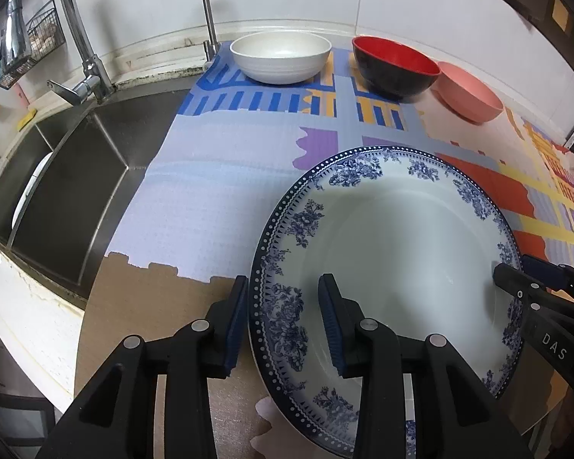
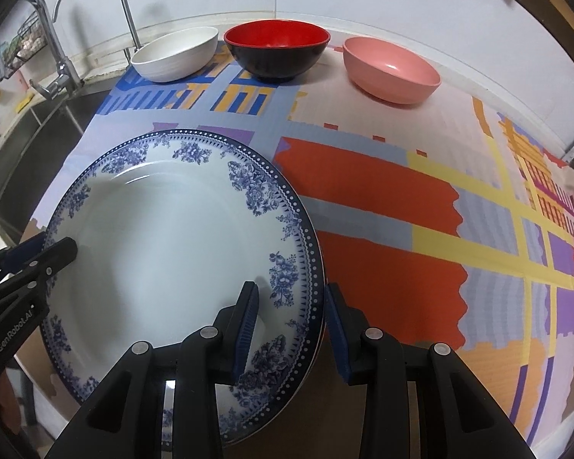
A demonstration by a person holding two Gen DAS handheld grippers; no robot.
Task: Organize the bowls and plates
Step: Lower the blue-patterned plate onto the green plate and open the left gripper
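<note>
Blue-patterned plate (image 1: 386,267) lying on the patterned mat (image 1: 218,199) over the bench, just right of the sink (image 1: 76,176). Left gripper (image 1: 283,329) spread, fingers straddling the plate's left rim, not clamped. Right gripper (image 2: 291,329) likewise spread across the right rim. Beyond the plate, a white bowl (image 2: 176,53), a red-and-black bowl (image 2: 277,53) and a pink bowl (image 2: 390,69) in a row.
</note>
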